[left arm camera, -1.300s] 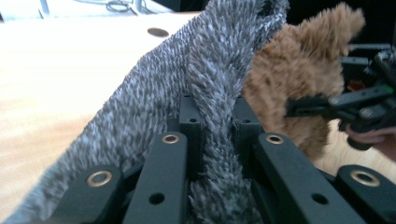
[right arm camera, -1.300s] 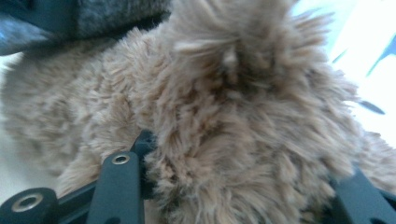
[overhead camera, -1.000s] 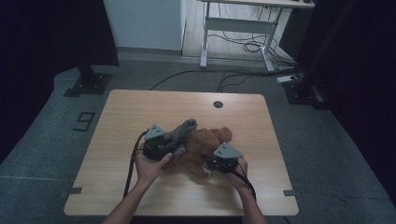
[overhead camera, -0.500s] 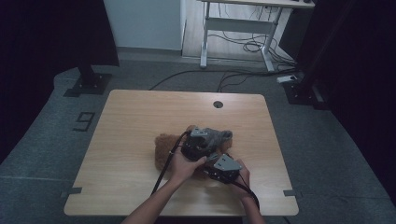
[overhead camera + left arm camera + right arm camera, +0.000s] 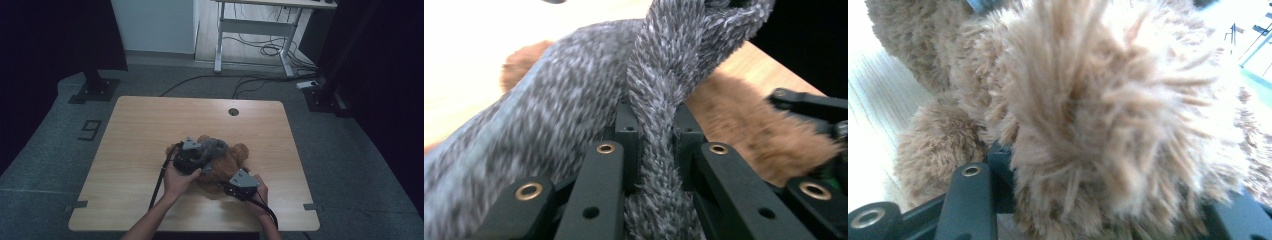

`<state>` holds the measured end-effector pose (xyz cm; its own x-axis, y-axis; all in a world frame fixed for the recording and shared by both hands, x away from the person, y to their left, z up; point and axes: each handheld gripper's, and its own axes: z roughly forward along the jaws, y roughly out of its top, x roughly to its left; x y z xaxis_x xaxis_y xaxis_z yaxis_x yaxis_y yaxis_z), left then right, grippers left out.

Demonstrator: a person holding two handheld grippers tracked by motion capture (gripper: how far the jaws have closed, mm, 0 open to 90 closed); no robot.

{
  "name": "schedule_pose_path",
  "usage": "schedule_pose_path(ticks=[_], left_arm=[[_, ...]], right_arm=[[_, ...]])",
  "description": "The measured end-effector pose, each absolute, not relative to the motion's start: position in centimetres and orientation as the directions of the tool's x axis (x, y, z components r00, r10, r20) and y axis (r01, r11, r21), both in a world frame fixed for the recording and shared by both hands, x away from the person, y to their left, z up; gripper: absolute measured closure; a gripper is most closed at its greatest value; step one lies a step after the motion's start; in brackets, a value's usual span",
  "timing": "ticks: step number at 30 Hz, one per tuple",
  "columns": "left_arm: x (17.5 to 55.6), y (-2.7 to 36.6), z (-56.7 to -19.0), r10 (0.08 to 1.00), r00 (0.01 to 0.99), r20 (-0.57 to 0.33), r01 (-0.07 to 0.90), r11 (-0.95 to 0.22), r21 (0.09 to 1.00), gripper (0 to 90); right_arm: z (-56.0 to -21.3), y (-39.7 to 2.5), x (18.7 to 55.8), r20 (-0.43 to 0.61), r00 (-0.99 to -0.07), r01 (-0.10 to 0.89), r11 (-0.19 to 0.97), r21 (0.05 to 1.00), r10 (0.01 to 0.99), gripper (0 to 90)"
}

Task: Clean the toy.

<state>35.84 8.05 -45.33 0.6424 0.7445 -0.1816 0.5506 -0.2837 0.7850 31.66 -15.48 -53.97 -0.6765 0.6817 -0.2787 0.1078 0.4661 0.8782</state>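
Observation:
A brown plush teddy bear (image 5: pixel 227 161) lies on the wooden table (image 5: pixel 140 130), with a grey fuzzy cloth (image 5: pixel 216 147) draped over it. My left gripper (image 5: pixel 200 159) sits over the bear's left side. In the left gripper view its jaws are shut on a twisted fold of the grey cloth (image 5: pixel 659 130), with brown fur (image 5: pixel 749 125) behind. My right gripper (image 5: pixel 231 186) is at the bear's near right side, its jaws shut on a tuft of the bear's fur (image 5: pixel 1098 125).
A round cable hole (image 5: pixel 233 112) is in the table's far edge. A desk frame (image 5: pixel 255 30) with cables stands on the floor beyond. Bare tabletop lies to the left and at the far side.
My left gripper has carried the grey cloth from the bear's left across over its middle, then drawn back a little leftward. The right gripper has stayed at the bear's near right side.

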Motion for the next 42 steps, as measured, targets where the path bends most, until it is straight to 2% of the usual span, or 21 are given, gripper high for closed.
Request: schedule_pose_path(ticks=[8,11,16,19,23,28,32,36,39,42], left_arm=[[35.7,15.5,-45.5,0.809,0.541,-0.229,0.587,-0.168,0.792,78.5],[35.7,18.2,-46.7,0.834,0.491,-0.251,0.625,-0.137,0.768,78.4],[35.6,20.2,-48.9,0.835,0.456,-0.309,0.678,-0.101,0.728,78.2],[35.5,20.3,-48.4,0.824,0.46,-0.329,0.675,-0.084,0.733,78.2],[35.3,18.9,-46.2,0.803,0.503,-0.318,0.633,-0.093,0.768,78.2],[35.3,14.8,-43.8,0.762,0.581,-0.287,0.585,-0.145,0.798,78.3],[35.6,10.4,-43.6,0.699,0.65,-0.298,0.575,-0.195,0.795,78.4],[35.5,5.7,-43.4,0.653,0.709,-0.268,0.546,-0.267,0.794,78.5],[35.5,3.1,-43.1,0.639,0.733,-0.233,0.52,-0.305,0.798,78.5],[35.9,1.3,-43.2,0.632,0.738,-0.236,0.523,-0.315,0.792,78.5]], right_arm=[[-54.0,-15.5,31.5,-0.275,-0.676,0.111,0.463,0.88,0.684,45.2],[-54.0,-15.6,31.5,-0.259,-0.679,0.119,0.451,0.884,0.687,45.1],[-54.1,-15.7,31.6,-0.245,-0.684,0.126,0.442,0.888,0.688,45.1],[-54.1,-15.7,31.6,-0.241,-0.684,0.127,0.438,0.89,0.689,45.1],[-54.1,-15.8,31.7,-0.234,-0.686,0.13,0.433,0.892,0.689,45.0],[-54.1,-15.8,31.7,-0.234,-0.687,0.129,0.433,0.892,0.687,44.9],[-54.1,-15.8,31.7,-0.232,-0.687,0.131,0.432,0.892,0.688,44.8],[-54.1,-15.9,31.7,-0.229,-0.688,0.134,0.43,0.893,0.689,44.6],[-54.1,-15.8,31.6,-0.223,-0.687,0.137,0.425,0.895,0.692,44.5],[-54.1,-15.8,31.6,-0.221,-0.686,0.14,0.423,0.895,0.693,44.2]])
